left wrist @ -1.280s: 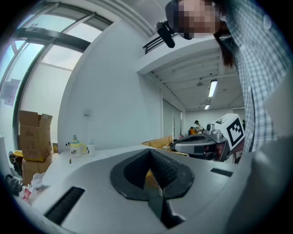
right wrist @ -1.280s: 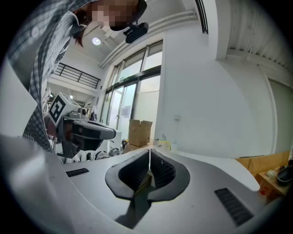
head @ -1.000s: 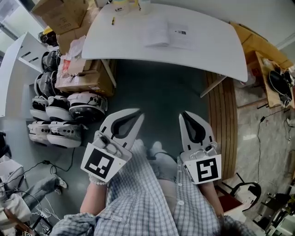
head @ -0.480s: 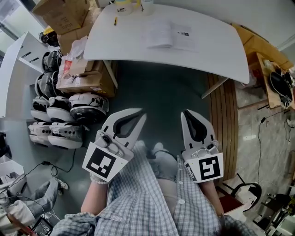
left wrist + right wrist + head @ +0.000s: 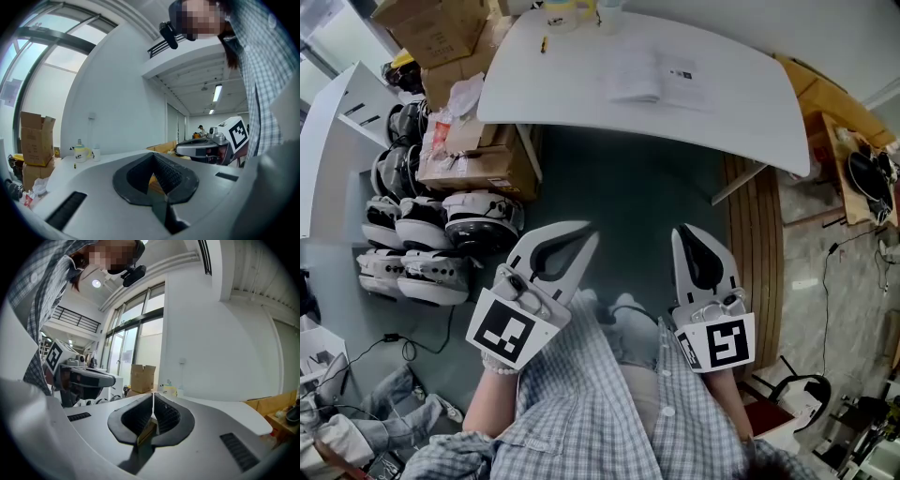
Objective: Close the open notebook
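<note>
Floor [image 5: 619, 187]: grey-green, it fills the space between you and the counter, and both your grippers hang over it in front of your checked shirt.
Counter [image 5: 750, 112]: white with rounded corners, well ahead of you. Neither of your grippers reaches its near edge.
Cardboard boxes [image 5: 431, 33]: piled on the floor off the counter's left end, with a carton [image 5: 473, 167] tucked under its near left corner.
White-and-black shells [image 5: 431, 239]: clustered on the floor to the left of your left gripper. You cannot tell from here what they are.
Wooden boards [image 5: 755, 253]: laid on the floor below the counter's right end, just right of your right gripper.
Left gripper [image 5: 587, 234]: clenched, with its jaws tip to tip and nothing between them. It points toward the counter.
Right gripper [image 5: 682, 232]: clenched as well. Its pads meet along a thin line and hold nothing.
Notebook [image 5: 654, 75]: lies open and flat about the middle of the counter, pages white with a small dark mark on the right page. It is well apart from both your grippers.
Bottles [image 5: 561, 13]: stand together at the counter's far left corner.
Yellow stick [image 5: 544, 43]: lies near the counter's left edge, just nearer to you than the bottles, too small to identify.
</note>
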Demonstrator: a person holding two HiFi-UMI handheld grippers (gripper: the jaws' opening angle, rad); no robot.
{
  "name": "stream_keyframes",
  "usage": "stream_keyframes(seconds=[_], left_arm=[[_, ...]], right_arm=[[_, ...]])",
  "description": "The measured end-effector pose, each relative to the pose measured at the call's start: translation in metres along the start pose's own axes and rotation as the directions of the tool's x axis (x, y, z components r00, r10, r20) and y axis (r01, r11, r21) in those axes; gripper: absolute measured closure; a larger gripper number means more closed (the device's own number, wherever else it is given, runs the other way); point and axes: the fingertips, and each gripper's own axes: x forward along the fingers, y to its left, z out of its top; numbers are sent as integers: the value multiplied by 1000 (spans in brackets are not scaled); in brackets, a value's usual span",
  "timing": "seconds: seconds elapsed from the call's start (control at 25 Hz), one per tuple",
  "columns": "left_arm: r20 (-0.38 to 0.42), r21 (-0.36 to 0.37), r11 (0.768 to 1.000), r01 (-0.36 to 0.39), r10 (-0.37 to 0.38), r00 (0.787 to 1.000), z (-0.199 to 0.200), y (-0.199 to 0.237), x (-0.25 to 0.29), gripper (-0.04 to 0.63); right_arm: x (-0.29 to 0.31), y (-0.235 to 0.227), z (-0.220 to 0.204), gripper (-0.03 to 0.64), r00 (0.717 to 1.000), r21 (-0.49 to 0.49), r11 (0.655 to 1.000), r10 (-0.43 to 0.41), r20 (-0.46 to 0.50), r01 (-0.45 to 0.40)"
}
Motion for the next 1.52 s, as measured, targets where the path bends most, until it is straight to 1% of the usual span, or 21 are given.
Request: stream_keyframes(seconds=[0.56, 0.84, 1.12, 1.36, 1.52], left_arm=[[9, 6, 1000, 23, -23, 1000, -3, 14, -14, 589], [6, 10, 1000, 17, -17, 1000, -3, 19, -5, 589], [4, 13, 1000, -8, 8, 1000, -1, 23, 18, 589], [-10, 9, 999, -34, 34, 999, 1, 30, 52, 589], [-17, 10, 998, -68, 68, 998, 5, 36, 72, 589]], right_arm=[[-4, 13, -2, 592, 997, -13, 997, -79, -15, 79], [-3, 4, -8, 592, 996, -8, 997, -80, -31, 79], [13, -19, -11, 592, 999, -5, 999, -47, -26, 46], [35, -51, -17, 592, 1000, 4, 1000, -11, -29, 11], [51, -72, -18, 592, 1000, 9, 1000, 21, -19, -21]])
